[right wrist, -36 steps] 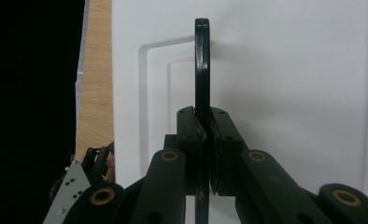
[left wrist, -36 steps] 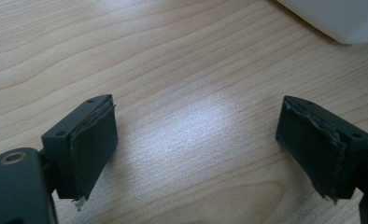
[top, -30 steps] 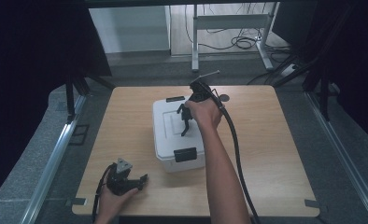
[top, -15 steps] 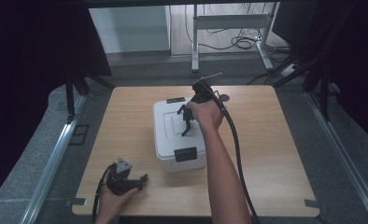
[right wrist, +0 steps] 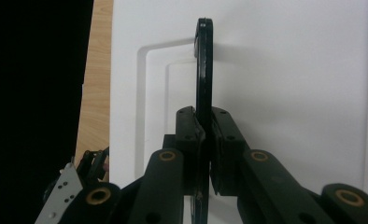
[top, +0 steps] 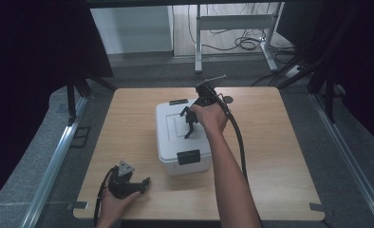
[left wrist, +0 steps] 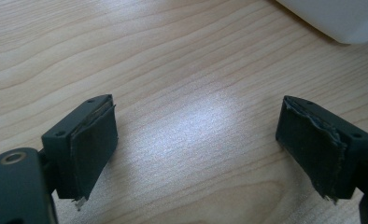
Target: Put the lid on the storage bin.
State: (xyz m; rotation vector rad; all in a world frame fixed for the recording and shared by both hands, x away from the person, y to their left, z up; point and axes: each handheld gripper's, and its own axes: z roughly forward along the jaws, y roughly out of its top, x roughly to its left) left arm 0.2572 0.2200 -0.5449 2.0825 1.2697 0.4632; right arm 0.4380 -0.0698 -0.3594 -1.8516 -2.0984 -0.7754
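at the near left edge of the table (top: 270,190) our left gripper (top: 128,183) lies low on the wood in our hand, its jaws wide apart with nothing between them; in the left gripper view bare wood grain lies between the pads (left wrist: 95,144) and a white corner of the box sits far off at the upper right. little has shifted there since a second ago.

farther in, near the middle of the table, stands the white box (top: 168,142), its lid down and a black latch (top: 188,156) on its near face. our right gripper (top: 191,126) hangs over the lid, and the right gripper view shows its jaws clamped on the black handle (right wrist: 203,70), which stands up on edge from the recess in the lid, a pad pressed to each flat side. those jaws have just been easing open a touch, yet the handle is between them and the pads press on it. compared with the two earlier high views, the arm and box sit where they did.

we judge the grip is settling on the handle, ready for a lift or carry, with the box not yet off the wood.
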